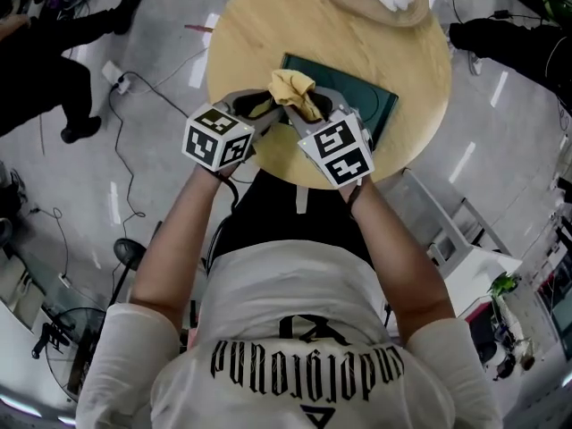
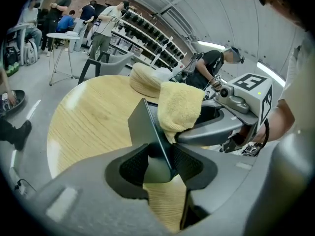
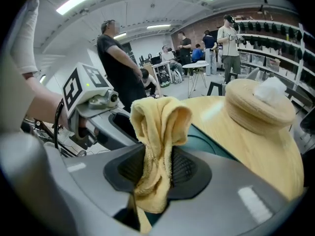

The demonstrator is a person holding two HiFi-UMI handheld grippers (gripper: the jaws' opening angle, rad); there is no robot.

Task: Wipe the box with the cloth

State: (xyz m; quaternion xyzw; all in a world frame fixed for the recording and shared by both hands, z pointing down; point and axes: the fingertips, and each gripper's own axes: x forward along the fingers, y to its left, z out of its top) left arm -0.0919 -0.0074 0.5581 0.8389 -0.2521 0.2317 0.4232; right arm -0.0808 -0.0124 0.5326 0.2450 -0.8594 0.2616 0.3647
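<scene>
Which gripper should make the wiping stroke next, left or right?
Likely right: the right gripper is clamped on the yellow terry cloth over the flat dark green box, whose corner the left gripper grips.

Left gripper: jaws clamped on near corner of dark teal flat box
Yellow terry cloth: pinched by right gripper, just right of box

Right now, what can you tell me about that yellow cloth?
The cloth is a soft, fuzzy, pale-yellow towel, bunched into loose folds. The right tongs pinch its middle, so a crumpled puff sticks out ahead of them and a tail trails back between them. It is held above the round wooden table, seemingly against the near edge of the dark green box, whose corner the left tongs grip.
</scene>
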